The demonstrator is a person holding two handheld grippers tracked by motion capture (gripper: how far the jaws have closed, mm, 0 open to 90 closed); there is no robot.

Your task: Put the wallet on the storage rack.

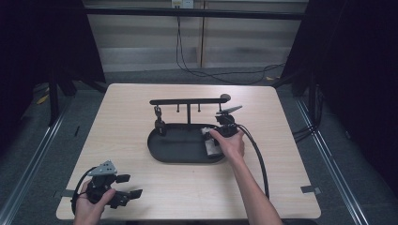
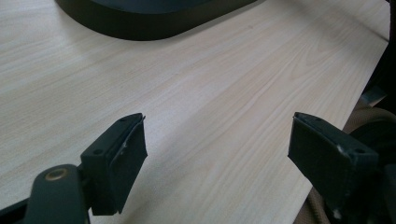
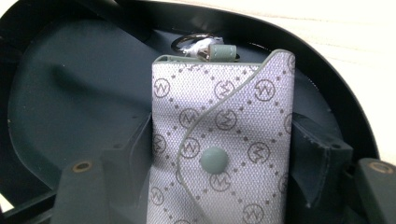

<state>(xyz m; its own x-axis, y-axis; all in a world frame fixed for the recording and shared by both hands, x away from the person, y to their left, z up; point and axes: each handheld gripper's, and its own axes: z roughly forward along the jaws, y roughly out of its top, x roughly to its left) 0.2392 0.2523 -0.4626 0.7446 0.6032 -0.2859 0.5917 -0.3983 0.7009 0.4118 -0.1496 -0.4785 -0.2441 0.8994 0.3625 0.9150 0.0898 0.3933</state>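
Right tongs (image 3: 219,154) sit low inside the black tray (image 3: 70,93), jaws parted on either side of a grey patterned key pouch (image 3: 219,121); whether the pads still press its edges can't be told. No earlier look to compare. Pouch lies flat on the tray floor at the tray's right end, snap flap up, its metal ring (image 3: 196,44) toward the tray's far wall. From above, the right tongs (image 1: 224,130) and right hand (image 1: 231,145) are over that same end of the tray (image 1: 173,154). A black hook stand (image 1: 187,101) rises from the tray's back edge. Left tongs (image 1: 127,186) rest wide open and empty on the desk (image 1: 197,187), well short of the tray, near the desk's front left corner, left hand (image 1: 89,204) around them.
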